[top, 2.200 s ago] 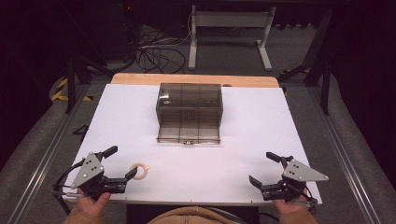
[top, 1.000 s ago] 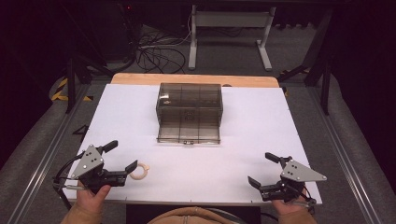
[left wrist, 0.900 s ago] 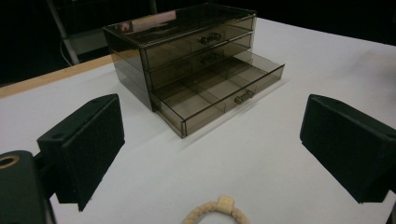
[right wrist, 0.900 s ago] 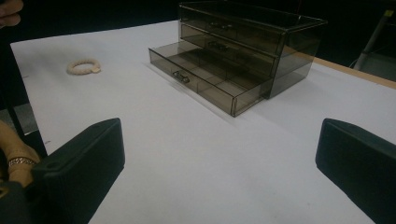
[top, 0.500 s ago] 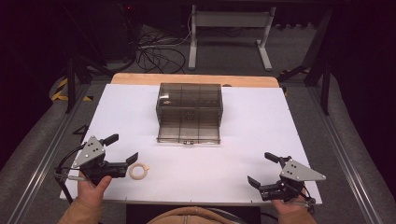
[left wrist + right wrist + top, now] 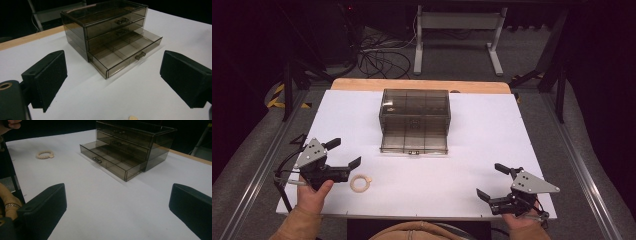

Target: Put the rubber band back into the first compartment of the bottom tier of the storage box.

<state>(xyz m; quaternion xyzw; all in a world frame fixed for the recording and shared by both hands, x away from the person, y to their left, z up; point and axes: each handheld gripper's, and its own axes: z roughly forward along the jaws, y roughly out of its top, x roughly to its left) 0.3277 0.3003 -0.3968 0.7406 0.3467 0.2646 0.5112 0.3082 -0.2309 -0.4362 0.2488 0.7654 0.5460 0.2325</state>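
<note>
A smoky clear drawer box [image 6: 414, 107] stands at the table's far middle, its bottom drawer [image 6: 414, 143] pulled out and divided into compartments. A small cream ring [image 6: 360, 182] lies flat on the white table near the front left. My left gripper [image 6: 344, 153] hovers open just left of and behind the ring, not touching it. In the left gripper view the open gripper [image 6: 112, 82] faces the box [image 6: 105, 22], and the ring's edge [image 6: 131, 117] peeks in at the bottom. My right gripper [image 6: 491, 181] is open at the front right. From there the ring [image 6: 45, 154] lies far left.
The white table [image 6: 482, 125] has a wooden strip [image 6: 417, 85] along its far edge. Beyond it are a metal stand [image 6: 457, 35] and tangled cables [image 6: 377, 50] on the floor. Rails run along both sides of the table.
My left gripper has shifted away from the person and off the ring, which stays where it lay. The right gripper has hardly moved.
</note>
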